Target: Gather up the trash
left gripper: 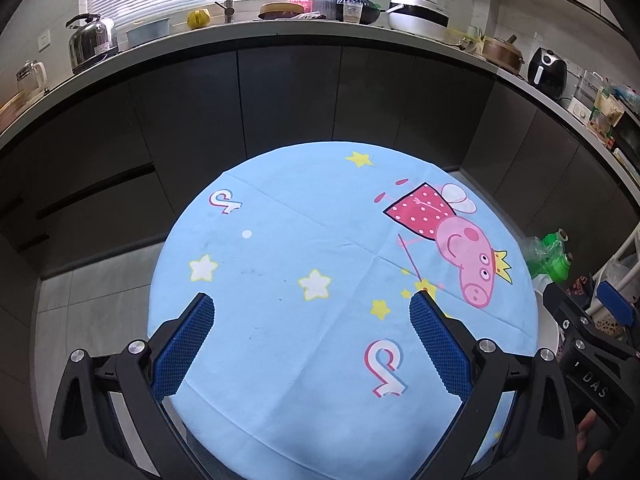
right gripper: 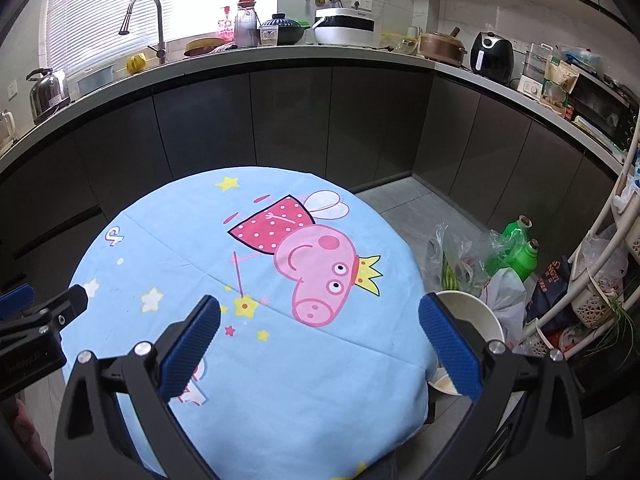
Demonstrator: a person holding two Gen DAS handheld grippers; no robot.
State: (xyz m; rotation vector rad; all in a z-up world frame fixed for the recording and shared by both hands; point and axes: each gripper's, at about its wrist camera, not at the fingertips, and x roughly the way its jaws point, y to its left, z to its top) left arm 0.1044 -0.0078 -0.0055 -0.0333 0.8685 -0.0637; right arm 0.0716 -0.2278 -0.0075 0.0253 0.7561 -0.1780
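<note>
A round table [left gripper: 280, 216] [right gripper: 168, 240] under a light blue cartoon-pig cloth fills both views; no loose item lies on it. My left gripper [left gripper: 312, 308] hovers open over the table's near edge, nothing between its blue pads. My right gripper [right gripper: 320, 312] is open too, its right finger hanging past the table's right edge above a white paper bowl [right gripper: 476, 312] on the floor. A smaller white cup [right gripper: 442, 384] lies below that bowl. The right gripper [left gripper: 592, 320] shows at the right edge of the left wrist view, and the left gripper [right gripper: 44, 312] at the left edge of the right one.
Right of the table on the floor are clear plastic bags [right gripper: 460, 256], two green bottles [right gripper: 520, 248] [left gripper: 554, 256] and a white wire rack [right gripper: 592, 264]. Dark cabinets [left gripper: 288, 92] and a crowded counter [right gripper: 280, 50] with sink tap, kettle and cookers curve behind the table.
</note>
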